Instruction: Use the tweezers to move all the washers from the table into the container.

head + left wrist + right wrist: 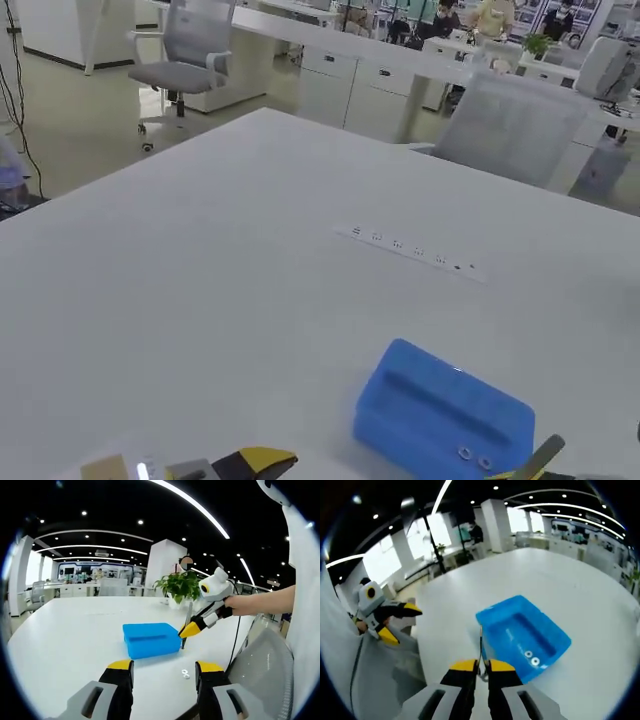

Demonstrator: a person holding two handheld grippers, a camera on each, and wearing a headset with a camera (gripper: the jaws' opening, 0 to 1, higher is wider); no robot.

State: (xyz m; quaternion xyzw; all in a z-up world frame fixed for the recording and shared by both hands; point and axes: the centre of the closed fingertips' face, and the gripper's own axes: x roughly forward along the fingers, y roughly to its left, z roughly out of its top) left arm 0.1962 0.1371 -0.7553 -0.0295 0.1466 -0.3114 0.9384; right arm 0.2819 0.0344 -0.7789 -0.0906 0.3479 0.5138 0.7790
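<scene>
A blue container sits near the table's front edge with two washers inside. In the right gripper view the same container holds the washers near its front wall. My right gripper is shut on thin tweezers, whose tip hangs just left of the container. My left gripper stands open with nothing between its jaws. Small washers lie on the table just ahead of it, short of the container. The right gripper holds the tweezers upright beside the container.
The white table has a flush socket strip near its middle. Office chairs and desks stand beyond the far edge. A chair back lies close on the right in the left gripper view. The left gripper shows left of the table.
</scene>
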